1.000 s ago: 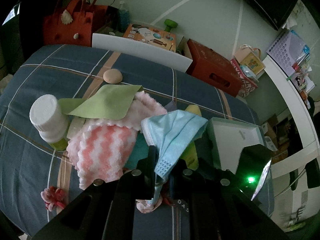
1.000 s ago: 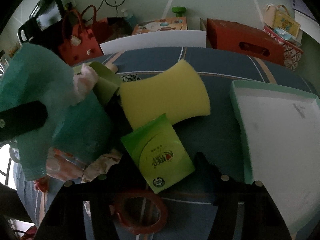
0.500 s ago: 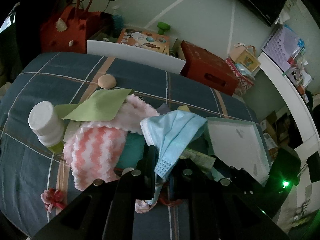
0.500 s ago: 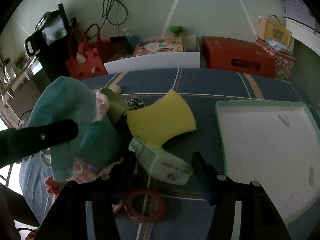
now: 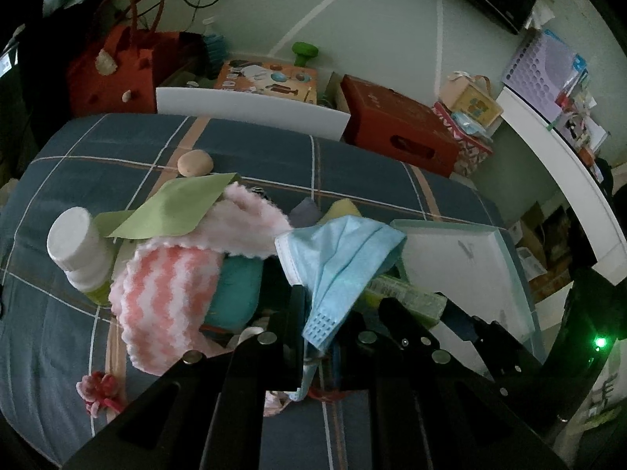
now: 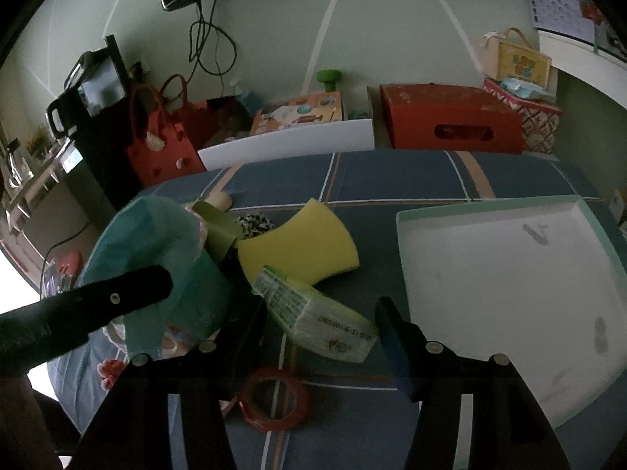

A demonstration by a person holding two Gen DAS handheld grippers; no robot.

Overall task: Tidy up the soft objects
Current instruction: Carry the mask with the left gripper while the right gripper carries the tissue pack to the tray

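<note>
My left gripper (image 5: 313, 313) is shut on a light blue face mask (image 5: 341, 250), held up above the pile. My right gripper (image 6: 319, 313) is shut on a green tissue pack (image 6: 313, 313), lifted and tilted over the blue checked cloth. The white tray with a mint rim (image 6: 399, 243) lies to the right; it also shows in the left wrist view (image 5: 505, 250). A yellow sponge (image 6: 301, 243) lies behind the pack. A pink and white wavy towel (image 5: 168, 297) and a green cloth (image 5: 176, 207) lie left in the pile. The mask shows teal in the right wrist view (image 6: 156, 243).
A white-capped bottle (image 5: 78, 246) stands at the pile's left. A red tape ring (image 6: 274, 399) lies under my right gripper. A tan round puff (image 5: 194, 162) lies further back. A pink flower clip (image 5: 98, 387) lies front left. Red boxes and a red bag stand behind the table.
My right gripper has closed on the tissue pack, lifted it and tipped it on its side, rising away from the cloth. My left gripper holds the mask about as before.
</note>
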